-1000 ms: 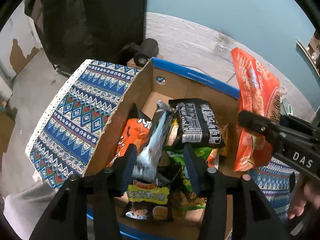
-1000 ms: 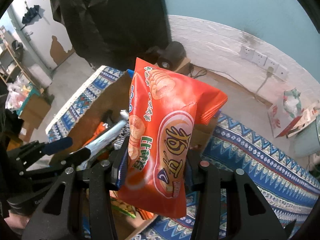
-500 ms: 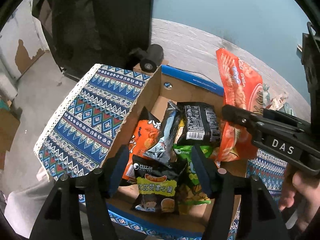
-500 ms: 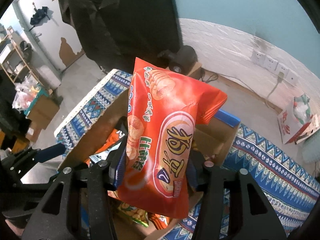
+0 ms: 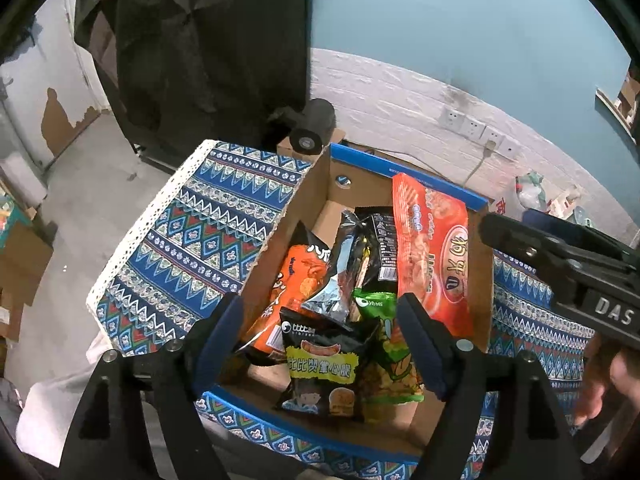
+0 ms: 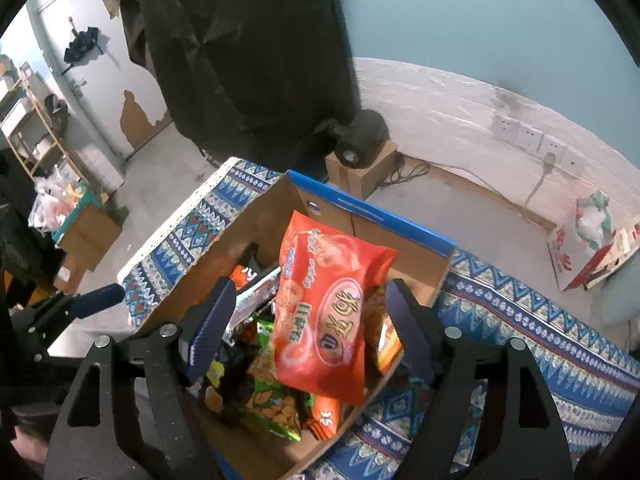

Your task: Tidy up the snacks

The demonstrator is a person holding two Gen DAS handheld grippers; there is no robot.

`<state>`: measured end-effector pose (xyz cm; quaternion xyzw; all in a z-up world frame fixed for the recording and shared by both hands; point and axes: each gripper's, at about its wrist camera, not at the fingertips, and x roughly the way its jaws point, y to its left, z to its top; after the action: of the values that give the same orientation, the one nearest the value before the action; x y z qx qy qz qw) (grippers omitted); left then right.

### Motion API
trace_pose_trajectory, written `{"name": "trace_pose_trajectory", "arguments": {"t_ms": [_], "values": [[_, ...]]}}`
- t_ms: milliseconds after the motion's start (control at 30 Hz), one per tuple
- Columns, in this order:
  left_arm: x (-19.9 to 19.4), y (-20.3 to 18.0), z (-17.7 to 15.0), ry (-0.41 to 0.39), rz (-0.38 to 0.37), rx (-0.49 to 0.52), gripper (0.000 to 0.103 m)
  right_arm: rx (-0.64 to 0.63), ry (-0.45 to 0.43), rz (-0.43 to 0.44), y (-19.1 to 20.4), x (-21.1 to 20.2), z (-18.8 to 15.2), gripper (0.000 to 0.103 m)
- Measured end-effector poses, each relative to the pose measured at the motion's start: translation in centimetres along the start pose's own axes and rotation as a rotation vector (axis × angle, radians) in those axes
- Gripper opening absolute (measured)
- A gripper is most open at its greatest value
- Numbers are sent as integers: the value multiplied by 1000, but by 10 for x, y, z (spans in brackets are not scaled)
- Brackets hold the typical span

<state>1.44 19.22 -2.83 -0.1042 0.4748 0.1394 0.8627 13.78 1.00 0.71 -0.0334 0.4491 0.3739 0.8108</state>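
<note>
The red chip bag (image 6: 324, 316) has dropped into the cardboard box (image 6: 384, 220) on the patterned cloth (image 6: 520, 320), both hand-held grippers opening, empty.

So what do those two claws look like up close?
Both look alike. The left claw has black plastic arms with cut-out holes, silver screws, and dark blue pads on its fingers. The right claw matches, with blue pads on its fingers too. From the side, it shows white letters reading DAS.
</note>
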Motion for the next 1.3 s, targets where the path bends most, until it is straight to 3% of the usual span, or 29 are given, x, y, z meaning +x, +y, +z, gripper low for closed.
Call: {"name": "trace_pose_trajectory", "arguments": {"t_ms": [167,700,1300], "values": [[-11,-5,0,-20,20,24,87,-15,-34,-29,0,-22,-6,82],[-39,-21,-3,-63,32,67,93,-104,-84,-143,-7,-70,-36,83],[-38,-32,-5,-75,72,109,94,-63,-49,-120,-20,-66,-41,83]]}}
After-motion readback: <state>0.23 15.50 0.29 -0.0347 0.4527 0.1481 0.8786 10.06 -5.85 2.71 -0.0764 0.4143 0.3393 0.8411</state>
